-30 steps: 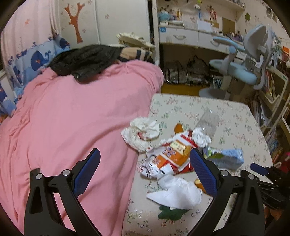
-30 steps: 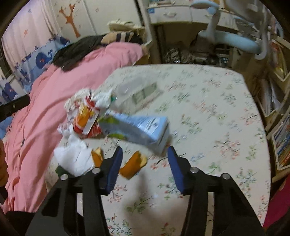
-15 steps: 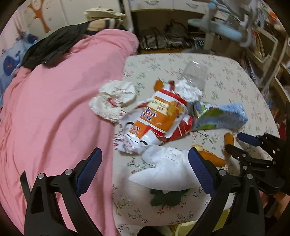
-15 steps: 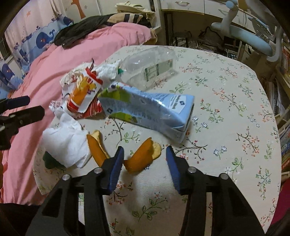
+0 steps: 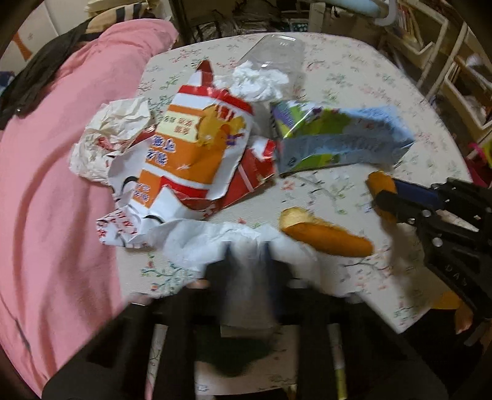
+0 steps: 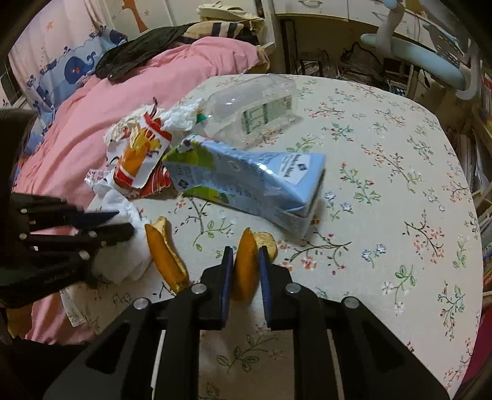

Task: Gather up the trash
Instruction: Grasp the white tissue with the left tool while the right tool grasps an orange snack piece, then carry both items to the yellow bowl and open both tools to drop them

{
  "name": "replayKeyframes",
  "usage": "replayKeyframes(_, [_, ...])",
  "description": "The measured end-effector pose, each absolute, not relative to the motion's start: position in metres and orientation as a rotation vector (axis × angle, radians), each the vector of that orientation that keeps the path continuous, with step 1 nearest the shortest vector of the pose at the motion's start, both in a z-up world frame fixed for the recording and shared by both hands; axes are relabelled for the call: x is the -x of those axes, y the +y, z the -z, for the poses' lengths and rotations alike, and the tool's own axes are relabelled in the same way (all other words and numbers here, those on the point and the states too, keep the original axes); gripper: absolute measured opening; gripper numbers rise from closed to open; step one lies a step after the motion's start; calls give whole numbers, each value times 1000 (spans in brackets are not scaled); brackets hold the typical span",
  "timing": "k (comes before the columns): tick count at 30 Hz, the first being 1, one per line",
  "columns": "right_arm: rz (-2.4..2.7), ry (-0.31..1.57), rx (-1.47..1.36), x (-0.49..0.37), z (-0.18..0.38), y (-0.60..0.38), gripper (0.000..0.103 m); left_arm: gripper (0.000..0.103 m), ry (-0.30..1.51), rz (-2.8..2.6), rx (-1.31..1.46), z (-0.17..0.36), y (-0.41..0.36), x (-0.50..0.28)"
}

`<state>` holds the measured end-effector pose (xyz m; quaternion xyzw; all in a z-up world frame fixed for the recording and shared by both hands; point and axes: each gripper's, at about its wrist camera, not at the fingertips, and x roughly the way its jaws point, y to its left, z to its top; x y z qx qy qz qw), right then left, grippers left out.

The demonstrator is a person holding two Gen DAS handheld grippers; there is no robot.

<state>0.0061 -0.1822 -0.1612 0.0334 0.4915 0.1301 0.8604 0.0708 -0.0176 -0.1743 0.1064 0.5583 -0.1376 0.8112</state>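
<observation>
The right gripper (image 6: 243, 266), low in the frame, has its jaws pinching an orange peel piece (image 6: 246, 267) on the floral desk (image 6: 384, 190). The left gripper (image 5: 247, 261), jaws blurred, pinches a crumpled white tissue (image 5: 215, 240) at the lower centre.

Ahead of the gripper and beneath it, a table under a cream floral tablecloth (image 6: 384, 160). Off to its left, a bed draped in a pink cover (image 6: 92, 123), with a dark garment (image 6: 141, 49) heaped at the far end beside a striped cushion (image 6: 221, 29). Farther left, a blue whale-print curtain (image 6: 73, 64). Beyond the bed, a white wardrobe with an orange tree decal (image 6: 135, 18). Straight ahead past the table, a white desk (image 6: 323, 9) with tangled cables in the shadow underneath. Ahead and to the right, a pale blue chair (image 6: 430, 61). Far right, low bookshelves (image 5: 452, 77). Warm, dim indoor light throughout.
</observation>
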Motion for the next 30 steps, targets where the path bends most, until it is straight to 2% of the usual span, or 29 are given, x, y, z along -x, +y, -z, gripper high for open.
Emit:
replayKeyframes(10, [-272, 1001, -175, -7, 151, -205, 17, 5, 955, 407, 115, 97, 16, -60])
replayKeyframes(16, [-281, 994, -185, -7, 150, -204, 17, 5, 879, 389, 276, 80, 45, -64])
replayKeyframes(21, [-312, 979, -237, 2, 142, -210, 17, 5, 760, 425, 263, 57, 51, -42])
replayKeyframes(30, [-389, 893, -329, 66, 121, -214, 17, 5, 775, 448, 261, 61, 61, 22])
